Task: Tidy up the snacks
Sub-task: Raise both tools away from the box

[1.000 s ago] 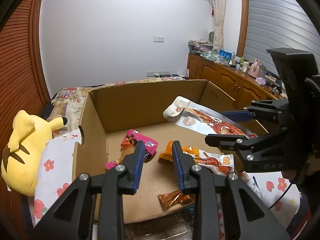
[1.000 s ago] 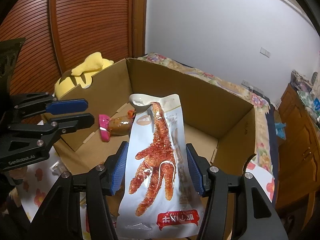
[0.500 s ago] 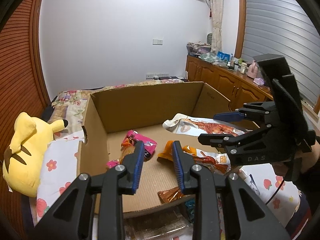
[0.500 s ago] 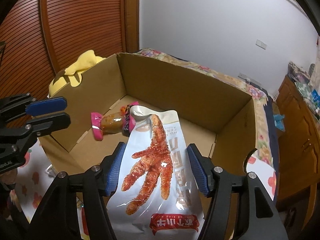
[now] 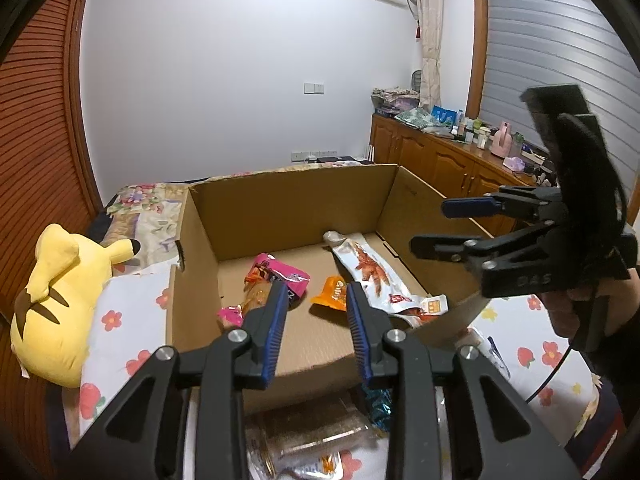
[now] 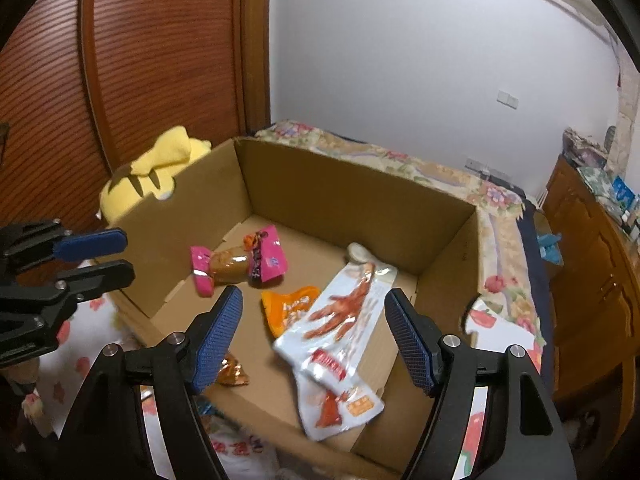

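An open cardboard box (image 6: 360, 184) (image 5: 288, 204) stands on the bed. Inside lie a white chicken-feet packet (image 6: 340, 316) (image 5: 372, 268), an orange packet (image 6: 288, 308) (image 5: 334, 288), a pink-wrapped snack (image 6: 240, 264) (image 5: 276, 276) and a small brown packet (image 6: 230, 374). My right gripper (image 6: 314, 332) is open and empty above the box's near right part; it shows from the side in the left wrist view (image 5: 444, 226). My left gripper (image 5: 316, 320) is part open and empty over the box's near edge; it shows in the right wrist view (image 6: 108, 256).
A yellow plush toy (image 5: 60, 300) (image 6: 152, 176) lies left of the box. More packets (image 5: 304, 440) lie on the flowered sheet (image 5: 128, 320) in front of the box. A wooden cabinet (image 5: 440, 160) runs along the right wall.
My right gripper opened and let go of the chicken-feet packet, which dropped flat into the box. The right gripper rose and drew back. My left gripper pulled back a little.
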### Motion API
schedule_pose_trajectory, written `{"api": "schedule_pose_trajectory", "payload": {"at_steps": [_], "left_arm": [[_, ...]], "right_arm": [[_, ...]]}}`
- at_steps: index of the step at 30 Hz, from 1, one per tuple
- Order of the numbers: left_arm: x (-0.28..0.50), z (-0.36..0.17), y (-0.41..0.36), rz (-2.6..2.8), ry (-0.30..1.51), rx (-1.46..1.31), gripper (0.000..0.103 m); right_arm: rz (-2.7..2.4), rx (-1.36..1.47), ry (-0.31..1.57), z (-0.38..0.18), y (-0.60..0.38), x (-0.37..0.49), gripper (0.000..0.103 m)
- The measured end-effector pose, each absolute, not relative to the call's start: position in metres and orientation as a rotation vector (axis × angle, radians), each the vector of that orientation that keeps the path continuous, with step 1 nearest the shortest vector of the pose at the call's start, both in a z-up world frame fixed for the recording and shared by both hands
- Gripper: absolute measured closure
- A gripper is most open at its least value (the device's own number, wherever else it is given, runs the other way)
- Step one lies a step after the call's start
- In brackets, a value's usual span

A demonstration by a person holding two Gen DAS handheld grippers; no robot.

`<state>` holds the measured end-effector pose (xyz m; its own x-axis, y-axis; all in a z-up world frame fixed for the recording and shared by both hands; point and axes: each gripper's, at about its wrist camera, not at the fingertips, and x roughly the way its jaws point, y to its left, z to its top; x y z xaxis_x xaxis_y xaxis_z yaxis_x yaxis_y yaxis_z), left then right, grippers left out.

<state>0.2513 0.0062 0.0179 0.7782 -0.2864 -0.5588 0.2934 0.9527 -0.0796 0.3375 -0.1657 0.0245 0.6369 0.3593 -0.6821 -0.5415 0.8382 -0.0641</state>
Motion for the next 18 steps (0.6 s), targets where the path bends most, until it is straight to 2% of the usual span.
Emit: {"api": "schedule_pose_trajectory", "payload": {"at_steps": [9,12,18], "left_arm": [[0.203,0.027,0.009,-0.317,0.573,0.014,0.067],[0.186,0.028,0.009,-0.319,0.566,0.018,0.064],[0.152,0.026,0.007,-0.324,0.562,0.031,0.063]], "right_arm": [[0.502,-0.259,0.653,0.042,-0.186,0.271,0.028],[0.488,-0.251,0.643,0.042,-0.194,0.25,0.028],[0.46,-0.22,0.659,0.03,-0.212,0.221,0.027]]}}
